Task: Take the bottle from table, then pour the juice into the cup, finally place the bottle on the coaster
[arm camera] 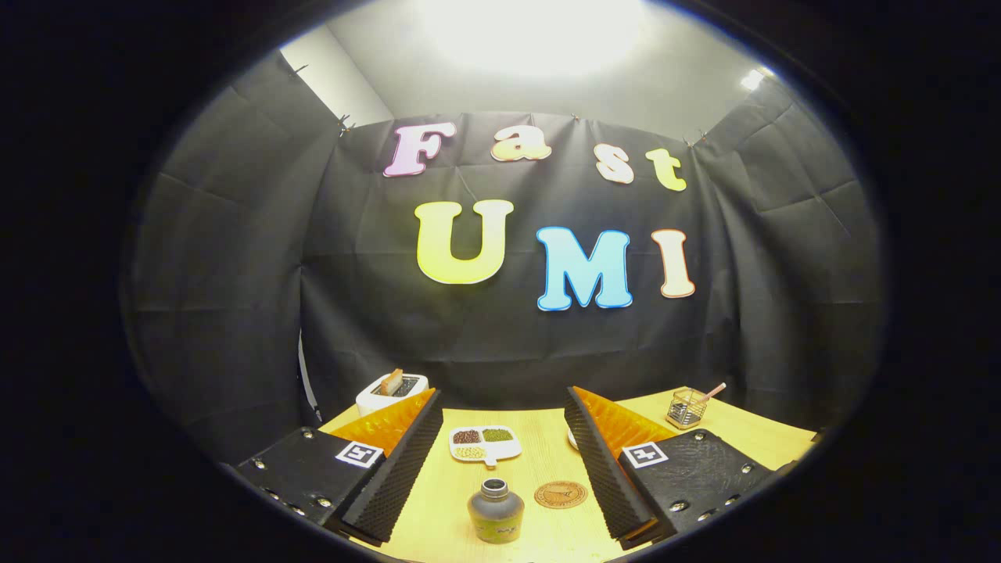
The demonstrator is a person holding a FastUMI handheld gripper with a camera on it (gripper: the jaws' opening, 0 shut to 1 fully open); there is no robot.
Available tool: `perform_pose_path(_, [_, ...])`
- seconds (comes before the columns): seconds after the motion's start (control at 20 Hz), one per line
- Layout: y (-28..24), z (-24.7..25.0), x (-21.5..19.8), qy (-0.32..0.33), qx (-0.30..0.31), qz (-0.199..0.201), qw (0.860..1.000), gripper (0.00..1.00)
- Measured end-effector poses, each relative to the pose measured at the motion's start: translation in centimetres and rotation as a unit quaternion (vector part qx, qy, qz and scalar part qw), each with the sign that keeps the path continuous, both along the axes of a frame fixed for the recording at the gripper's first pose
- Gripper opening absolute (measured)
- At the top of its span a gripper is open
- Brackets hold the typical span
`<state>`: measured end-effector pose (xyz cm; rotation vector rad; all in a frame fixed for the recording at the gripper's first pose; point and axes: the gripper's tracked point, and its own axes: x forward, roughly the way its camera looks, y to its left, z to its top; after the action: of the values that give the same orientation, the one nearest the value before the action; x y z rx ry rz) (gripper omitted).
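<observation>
your claw is wide open and grips nothing; its two fingers stand well apart on either side of the table. between them, close in front, the bottle stands upright on the table, cap on, and neither finger touches it. just beside the bottle, a little farther and toward the right finger, lies the round coaster, with nothing on it. beyond these, still between the fingers, you see a small divided dish with beans or seeds in its compartments. close against the inner side of the right finger a small piece of white rim shows; it may be the cup, but i cannot tell, because the finger hides most of it. farther back, beyond the left finger, a white toaster holds a slice of bread, and beyond the right finger a small wire basket holds a stick.

in my judgement the task is at its very start: the bottle is not yet taken, so all three steps are left for you, the grasp, the pouring, and placing the bottle on the coaster.
</observation>
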<state>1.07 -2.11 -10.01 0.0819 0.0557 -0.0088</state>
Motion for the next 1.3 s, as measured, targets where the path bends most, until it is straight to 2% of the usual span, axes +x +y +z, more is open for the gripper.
perform_pose_path(0.2, [0.4, -4.7, 0.8, 0.013, -0.025, -0.002, 1.0, 0.96])
perform_pose_path(0.3, [1.7, -6.7, 1.4, 0.013, -0.028, 0.013, 0.999, 0.96])
perform_pose_path(0.45, [2.8, -8.5, 2.0, 0.007, -0.034, 0.028, 0.999, 0.96])
perform_pose_path(0.65, [3.0, -11.2, 2.7, 0.011, -0.027, 0.028, 0.999, 0.96])
perform_pose_path(0.9, [3.4, -13.8, 3.6, 0.009, 0.001, 0.042, 0.999, 0.96])
perform_pose_path(1.3, [3.3, -18.0, 4.4, 0.035, -0.03, 0.038, 0.998, 0.96])
